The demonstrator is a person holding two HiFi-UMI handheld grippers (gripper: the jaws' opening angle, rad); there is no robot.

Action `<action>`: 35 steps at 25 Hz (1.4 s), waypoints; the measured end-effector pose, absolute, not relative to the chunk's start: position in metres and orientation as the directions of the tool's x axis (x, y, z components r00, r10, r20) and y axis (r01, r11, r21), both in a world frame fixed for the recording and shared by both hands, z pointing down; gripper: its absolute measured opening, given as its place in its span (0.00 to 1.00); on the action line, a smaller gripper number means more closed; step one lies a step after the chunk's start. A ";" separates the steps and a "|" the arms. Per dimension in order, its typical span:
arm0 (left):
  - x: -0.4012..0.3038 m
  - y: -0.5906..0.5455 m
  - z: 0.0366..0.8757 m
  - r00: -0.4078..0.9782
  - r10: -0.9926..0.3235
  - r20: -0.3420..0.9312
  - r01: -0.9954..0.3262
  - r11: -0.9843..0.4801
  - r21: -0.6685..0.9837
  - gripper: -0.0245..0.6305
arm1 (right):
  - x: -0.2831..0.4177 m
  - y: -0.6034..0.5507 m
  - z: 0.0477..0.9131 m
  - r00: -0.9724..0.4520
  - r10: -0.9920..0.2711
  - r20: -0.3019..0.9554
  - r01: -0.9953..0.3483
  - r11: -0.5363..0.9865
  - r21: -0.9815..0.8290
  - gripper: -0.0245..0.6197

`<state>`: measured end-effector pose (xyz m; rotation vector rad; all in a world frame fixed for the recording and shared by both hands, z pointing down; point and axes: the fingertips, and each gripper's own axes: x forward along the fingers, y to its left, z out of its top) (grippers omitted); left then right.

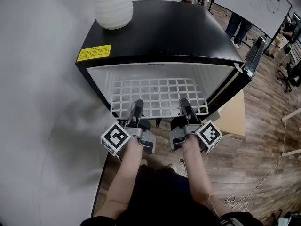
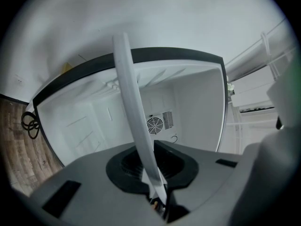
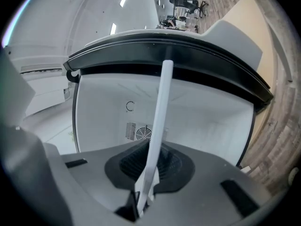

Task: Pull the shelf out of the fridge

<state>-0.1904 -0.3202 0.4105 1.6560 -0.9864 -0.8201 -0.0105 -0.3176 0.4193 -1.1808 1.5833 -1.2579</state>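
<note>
Presently: one white wire shelf [image 1: 160, 95], lying partway out of the open black fridge [image 1: 164, 32], front edge projecting past the fridge's opening. Left gripper [image 1: 137, 106] and right gripper [image 1: 185, 105], side by side before the fridge, each with fingers clamped on the shelf's front edge. One white jug [image 1: 113, 4], on the fridge's top.

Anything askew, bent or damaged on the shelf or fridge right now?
Nothing stands out. The shelf looks level and square in the fridge, with the left gripper and right gripper both shut on its front edge.
</note>
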 end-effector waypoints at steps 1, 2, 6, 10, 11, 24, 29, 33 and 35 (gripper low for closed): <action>-0.190 -0.320 0.410 0.439 -0.896 -0.062 -0.214 -0.171 0.962 0.10 | -0.011 -0.317 0.419 -0.265 -0.964 -0.026 -0.193 0.079 -0.978 0.07; -0.190 -0.320 0.409 0.440 -0.895 -0.066 -0.207 -0.173 0.963 0.10 | -0.011 -0.317 0.419 -0.265 -0.964 -0.026 -0.191 0.079 -0.978 0.07; -0.191 -0.321 0.410 0.440 -0.896 -0.051 -0.224 -0.164 0.961 0.10 | -0.011 -0.317 0.419 -0.262 -0.965 -0.019 -0.189 0.071 -0.979 0.06; -0.191 -0.321 0.411 0.444 -0.895 -0.047 -0.228 -0.163 0.960 0.10 | -0.011 -0.317 0.420 -0.263 -0.965 -0.019 -0.183 0.069 -0.981 0.06; -0.191 -0.321 0.411 0.444 -0.895 -0.046 -0.229 -0.163 0.960 0.10 | -0.011 -0.317 0.420 -0.263 -0.964 -0.018 -0.180 0.068 -0.981 0.06; -0.187 -0.323 0.411 0.455 -0.889 -0.061 -0.197 -0.167 0.966 0.10 | -0.011 -0.317 0.424 -0.274 -0.962 -0.014 -0.162 0.060 -0.985 0.06; -0.187 -0.324 0.413 0.457 -0.887 -0.064 -0.186 -0.166 0.968 0.10 | -0.011 -0.318 0.426 -0.277 -0.961 -0.018 -0.157 0.064 -0.985 0.06; -0.186 -0.325 0.415 0.461 -0.885 -0.059 -0.186 -0.162 0.969 0.10 | -0.011 -0.319 0.427 -0.280 -0.960 -0.018 -0.151 0.063 -0.987 0.06; -0.186 -0.324 0.415 0.461 -0.886 -0.054 -0.187 -0.156 0.970 0.10 | -0.011 -0.318 0.428 -0.282 -0.959 -0.018 -0.152 0.063 -0.986 0.06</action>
